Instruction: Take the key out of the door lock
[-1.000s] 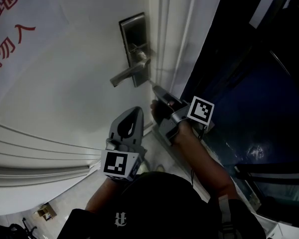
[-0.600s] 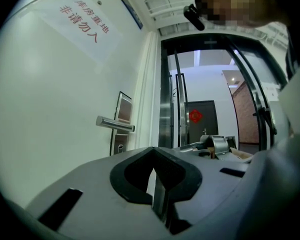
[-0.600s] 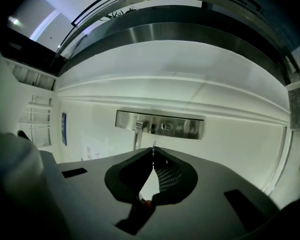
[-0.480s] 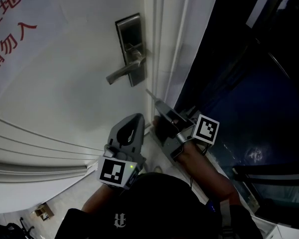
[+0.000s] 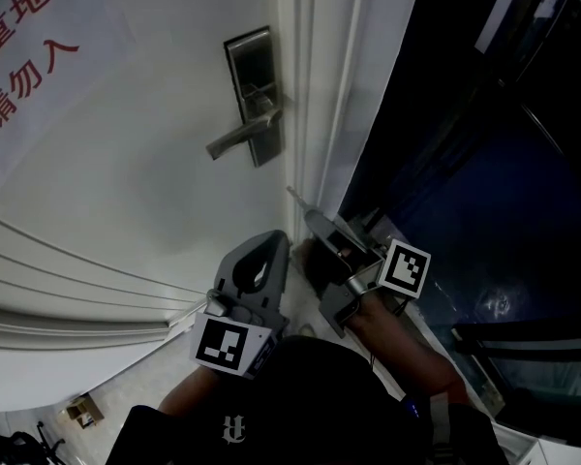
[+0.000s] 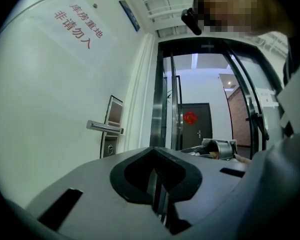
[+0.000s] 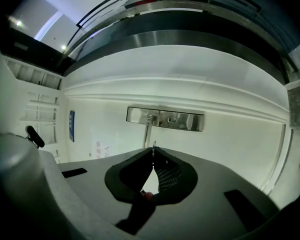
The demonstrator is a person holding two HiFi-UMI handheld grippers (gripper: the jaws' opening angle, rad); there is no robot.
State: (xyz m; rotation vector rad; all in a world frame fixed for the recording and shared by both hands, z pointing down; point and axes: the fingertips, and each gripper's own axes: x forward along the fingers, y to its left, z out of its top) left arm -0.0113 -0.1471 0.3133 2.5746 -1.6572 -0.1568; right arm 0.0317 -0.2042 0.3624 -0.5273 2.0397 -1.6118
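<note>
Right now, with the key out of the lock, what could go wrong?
The key is pinched only at the very tips of the right gripper, with its thin blade sticking out, so it might slip and drop. The blade points toward the door, so a forward nudge could scratch it. The left gripper, shut and empty, sits close beside and could bump it.

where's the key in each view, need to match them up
Head view: key at centre, sticking out of the right gripper.
Left gripper view: too small to make out.
Right gripper view: key at centre, pinched between the fingers.
Shared landmark: the lock plate, in all three views.
</note>
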